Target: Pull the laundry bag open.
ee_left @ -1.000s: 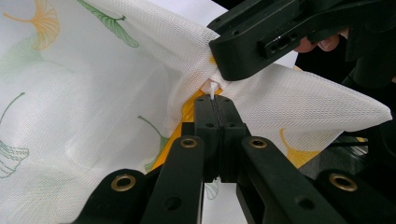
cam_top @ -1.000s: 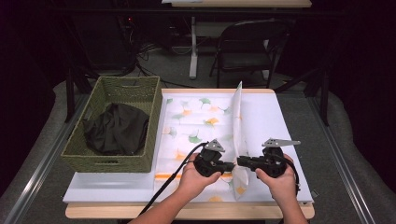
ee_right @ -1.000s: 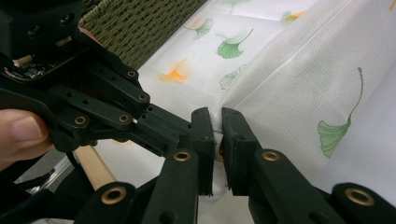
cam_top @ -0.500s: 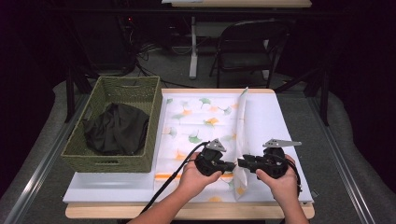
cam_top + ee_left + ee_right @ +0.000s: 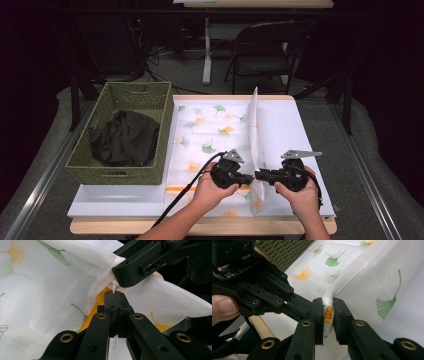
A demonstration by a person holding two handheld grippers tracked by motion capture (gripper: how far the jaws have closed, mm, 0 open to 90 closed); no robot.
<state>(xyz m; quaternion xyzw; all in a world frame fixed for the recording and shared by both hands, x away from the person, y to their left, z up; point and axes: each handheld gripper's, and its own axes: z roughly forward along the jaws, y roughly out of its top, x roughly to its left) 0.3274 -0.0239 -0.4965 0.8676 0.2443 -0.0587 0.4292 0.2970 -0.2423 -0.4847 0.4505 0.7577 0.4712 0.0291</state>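
Both my grippers pinch the ginkgo-print cloth (image 5: 215,135) at its near edge on the counter (image 5: 310,135): left gripper (image 5: 115,293) clamped shut on a thin fold, right gripper (image 5: 327,312) clamped on the hem beside it. A ridge stands up along the cloth. To fold well I'd lift both evenly, keep tension, and carry the edge across without dragging toward the basket (image 5: 145,95).
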